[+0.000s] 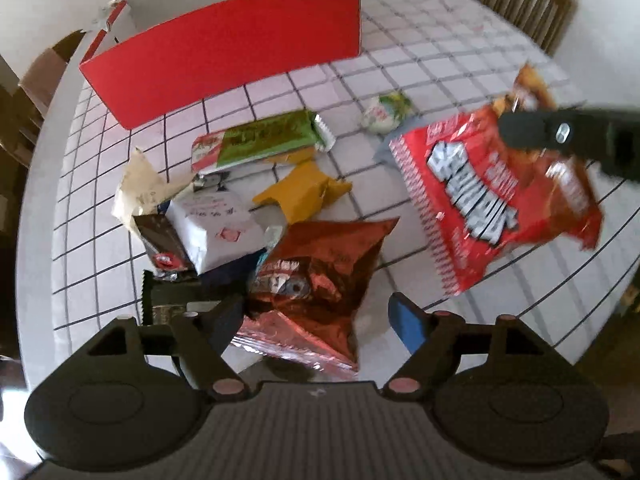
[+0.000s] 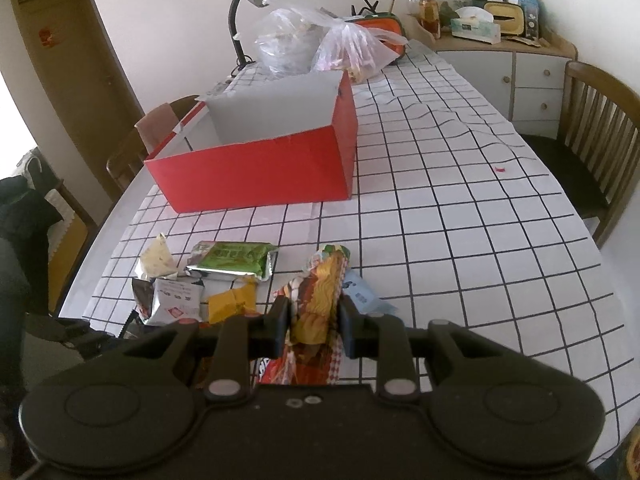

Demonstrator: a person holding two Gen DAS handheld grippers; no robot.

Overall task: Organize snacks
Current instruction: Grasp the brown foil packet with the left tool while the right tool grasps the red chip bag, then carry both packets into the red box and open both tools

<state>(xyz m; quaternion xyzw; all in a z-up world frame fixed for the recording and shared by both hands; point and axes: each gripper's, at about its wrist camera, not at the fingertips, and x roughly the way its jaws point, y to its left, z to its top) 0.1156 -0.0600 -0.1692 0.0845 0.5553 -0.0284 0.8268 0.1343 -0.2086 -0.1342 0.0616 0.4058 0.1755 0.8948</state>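
Two hand-held grippers work a pile of snack packets in front of an open red box.

The right hand-held gripper (image 2: 314,326) is clamped tight on the edge of the big red chip bag (image 1: 496,196), lifting it above the checked surface (image 2: 440,240). The left hand-held gripper (image 1: 316,320) hangs wide open and empty over the crinkled copper foil bag (image 1: 320,264). The red box (image 2: 256,168) stands just beyond the pile, well within reach. These bags look light, air-filled and slippery, with contents that crush easily, so the flat sealed seam is probably the safest place to pinch, not the puffed middle.
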